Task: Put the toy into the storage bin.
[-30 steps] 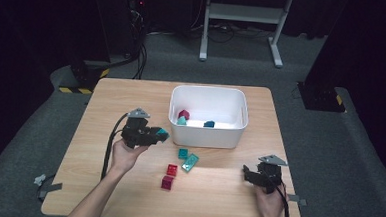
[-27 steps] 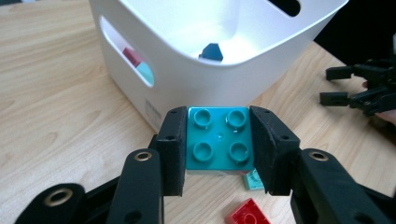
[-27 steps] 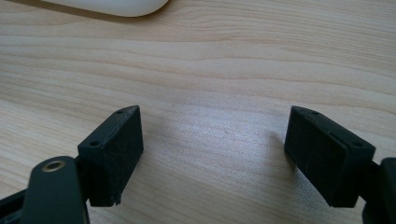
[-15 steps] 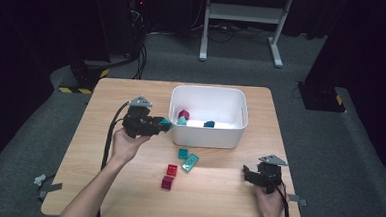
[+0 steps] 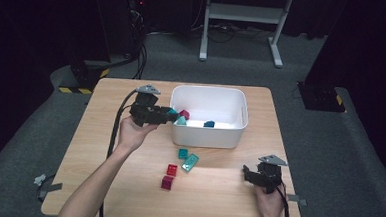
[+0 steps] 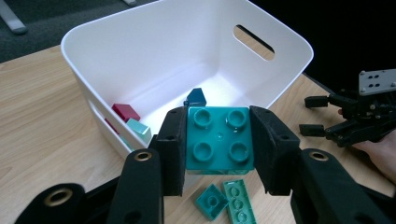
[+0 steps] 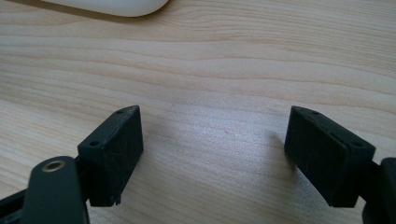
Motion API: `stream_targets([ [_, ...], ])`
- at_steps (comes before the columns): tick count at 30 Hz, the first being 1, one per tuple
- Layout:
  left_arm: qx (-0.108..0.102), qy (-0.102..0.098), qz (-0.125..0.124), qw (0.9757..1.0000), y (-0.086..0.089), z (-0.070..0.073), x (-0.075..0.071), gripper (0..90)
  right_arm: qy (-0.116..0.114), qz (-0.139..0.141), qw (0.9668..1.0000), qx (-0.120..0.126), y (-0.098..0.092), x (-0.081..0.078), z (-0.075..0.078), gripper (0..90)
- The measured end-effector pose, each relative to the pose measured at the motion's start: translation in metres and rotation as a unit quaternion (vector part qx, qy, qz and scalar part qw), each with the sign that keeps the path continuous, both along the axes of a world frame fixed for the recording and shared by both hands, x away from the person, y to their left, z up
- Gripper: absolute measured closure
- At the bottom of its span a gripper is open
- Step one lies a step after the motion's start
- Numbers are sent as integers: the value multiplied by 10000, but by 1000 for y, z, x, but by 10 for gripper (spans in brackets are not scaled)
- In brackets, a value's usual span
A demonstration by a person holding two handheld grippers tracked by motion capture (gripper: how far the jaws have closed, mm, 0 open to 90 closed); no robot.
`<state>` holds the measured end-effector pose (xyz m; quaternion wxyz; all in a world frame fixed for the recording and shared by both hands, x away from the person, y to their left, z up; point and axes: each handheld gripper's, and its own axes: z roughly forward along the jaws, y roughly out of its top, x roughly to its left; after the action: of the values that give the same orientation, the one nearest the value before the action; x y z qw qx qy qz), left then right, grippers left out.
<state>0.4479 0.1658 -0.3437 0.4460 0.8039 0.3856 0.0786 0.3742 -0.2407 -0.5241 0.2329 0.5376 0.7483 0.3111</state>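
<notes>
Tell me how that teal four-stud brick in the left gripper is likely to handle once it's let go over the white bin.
The teal brick looks like rigid moulded plastic, so it should stay stiff between the left gripper's fingers. Its glossy faces may be slippery. Being blocky and flat-sided, it would probably tumble, then settle in the white bin rather than roll.

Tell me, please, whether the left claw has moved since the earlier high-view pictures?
Yes. The left claw, shut on a teal block, has moved up the picture and rightward, from beside the loose blocks toward the white bin, reaching its near-left rim.
</notes>
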Motion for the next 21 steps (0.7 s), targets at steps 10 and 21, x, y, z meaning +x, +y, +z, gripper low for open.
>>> stream_targets([
  [10, 45, -1, -78, 10000, -17, 9, 16, 586, 0, 0, 10000, 0, 0, 0, 0, 194],
  [21, 112, 34, -29, 9999, -33, 7, 34, 585, 0, 0, 10000, 0, 0, 0, 0, 194],
])
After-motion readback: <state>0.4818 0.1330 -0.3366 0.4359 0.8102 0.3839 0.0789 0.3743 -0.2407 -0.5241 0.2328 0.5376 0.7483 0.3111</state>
